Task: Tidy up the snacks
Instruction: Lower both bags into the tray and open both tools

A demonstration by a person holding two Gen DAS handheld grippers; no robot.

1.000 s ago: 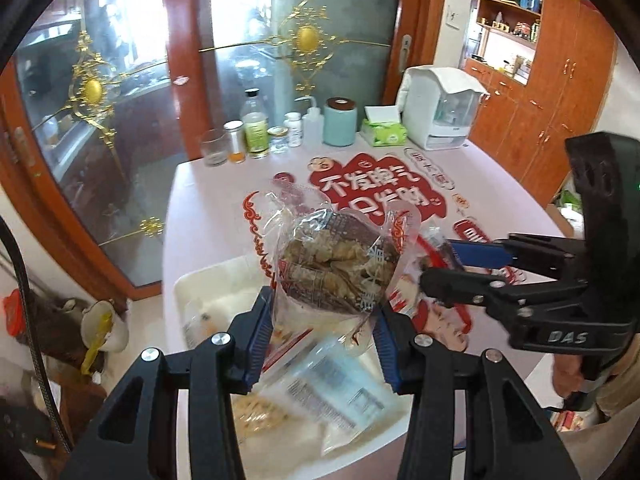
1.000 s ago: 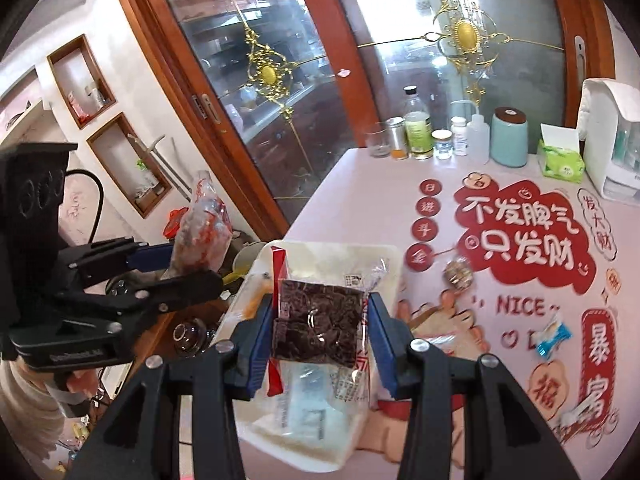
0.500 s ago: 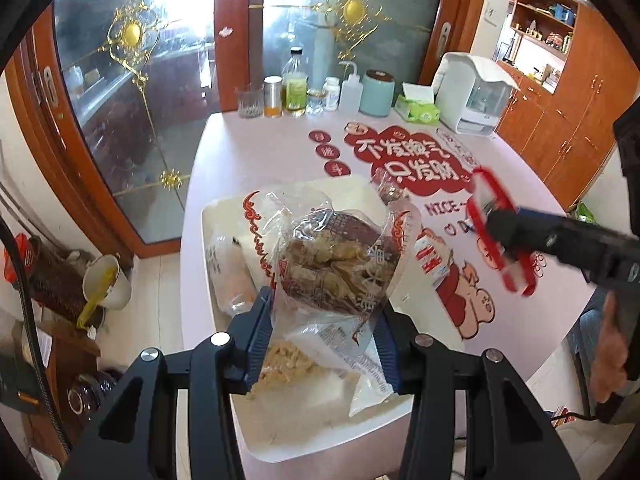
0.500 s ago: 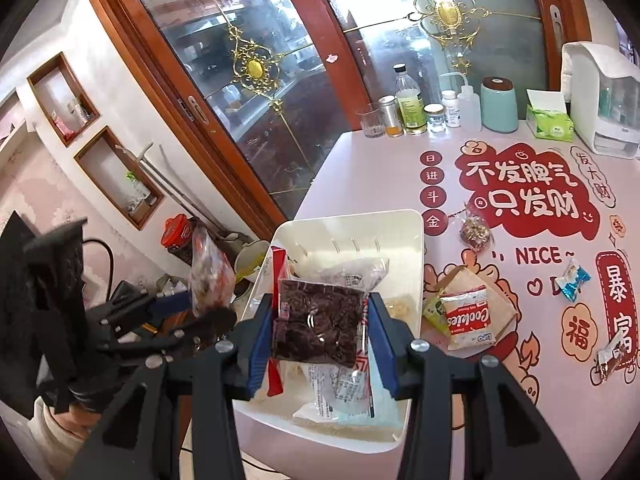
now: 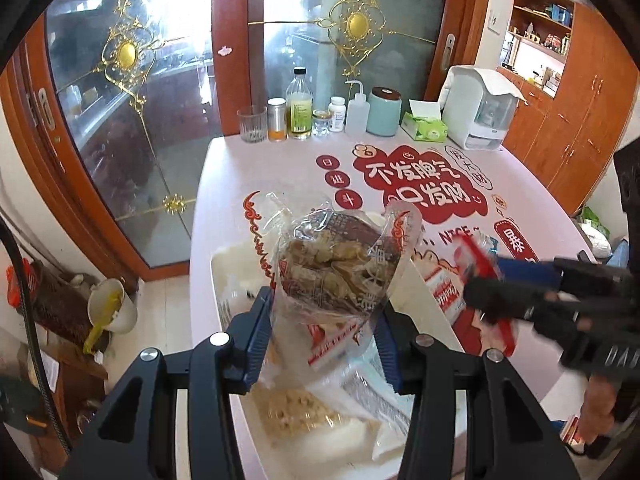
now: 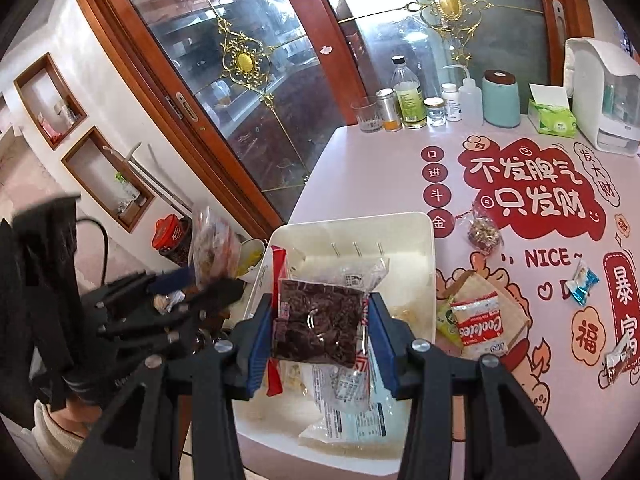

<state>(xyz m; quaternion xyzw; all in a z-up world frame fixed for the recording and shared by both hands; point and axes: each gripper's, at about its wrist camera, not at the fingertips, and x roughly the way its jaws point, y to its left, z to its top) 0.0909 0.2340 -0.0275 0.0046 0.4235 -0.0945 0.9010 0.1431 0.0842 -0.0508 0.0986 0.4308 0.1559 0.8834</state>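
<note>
My left gripper is shut on a clear bag of brown snacks and holds it above the white tray. My right gripper is shut on a clear packet of dark snacks with a red edge, above the same tray. The tray holds several snack bags. Each gripper shows in the other's view: the right one at the right, the left one at the left. Loose snacks lie on the table: a Cookies pack, a small nut bag, a blue candy.
Bottles, a glass, a teal canister, a tissue box and a white appliance line the table's far edge. Glass doors stand behind. The table's left edge drops to floor clutter.
My left gripper has swung with its bag back over the tray's left part. My right gripper has come down closer over the tray with its packet. Both stay shut.
</note>
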